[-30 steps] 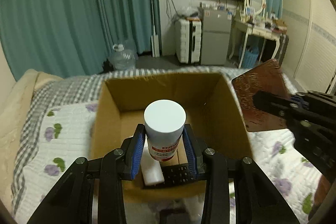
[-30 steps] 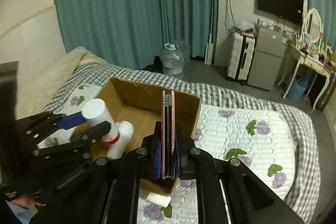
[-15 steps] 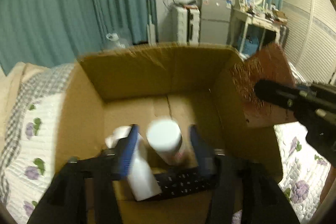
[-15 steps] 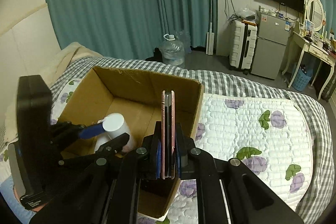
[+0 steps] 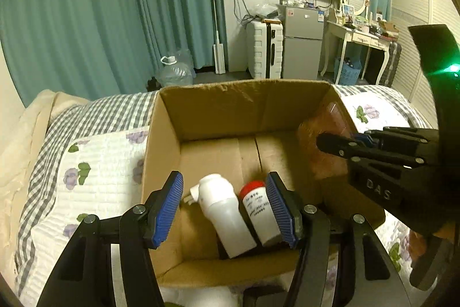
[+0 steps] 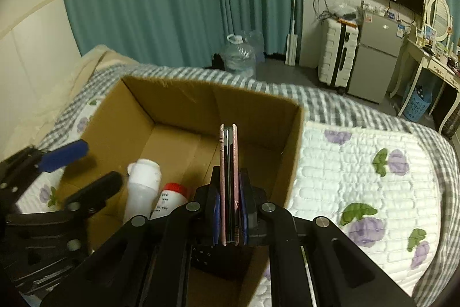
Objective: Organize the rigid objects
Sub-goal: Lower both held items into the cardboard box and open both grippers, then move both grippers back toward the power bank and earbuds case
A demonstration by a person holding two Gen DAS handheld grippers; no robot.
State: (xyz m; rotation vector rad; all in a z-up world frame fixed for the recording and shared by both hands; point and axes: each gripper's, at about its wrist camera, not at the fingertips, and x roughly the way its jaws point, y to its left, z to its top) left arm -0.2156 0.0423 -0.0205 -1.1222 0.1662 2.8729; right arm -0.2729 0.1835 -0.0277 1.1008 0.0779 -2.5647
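An open cardboard box (image 5: 201, 105) stands on the bed. My left gripper (image 5: 225, 209) is open above its near edge. Between and below its pads lie a white bottle (image 5: 222, 213) and a red-capped white bottle (image 5: 258, 209) on the box floor. My right gripper (image 6: 229, 209) is shut on a pink-cased phone (image 6: 229, 169), held upright on edge over the box's right side. In the left wrist view the phone (image 5: 325, 146) shows as a reddish slab at the box's right wall. The bottles also show in the right wrist view (image 6: 143, 189).
The box sits on a white floral quilt (image 6: 359, 186) with a checked blanket (image 5: 95, 114) beyond. A dark remote (image 6: 207, 255) lies in the box's near corner. A water jug (image 5: 174, 74), suitcase, fridge and dressing table stand on the floor behind.
My left gripper opened and let go of the red-capped bottle, which now lies in the box beside the white bottle. The right gripper moved the phone over the box's right side.
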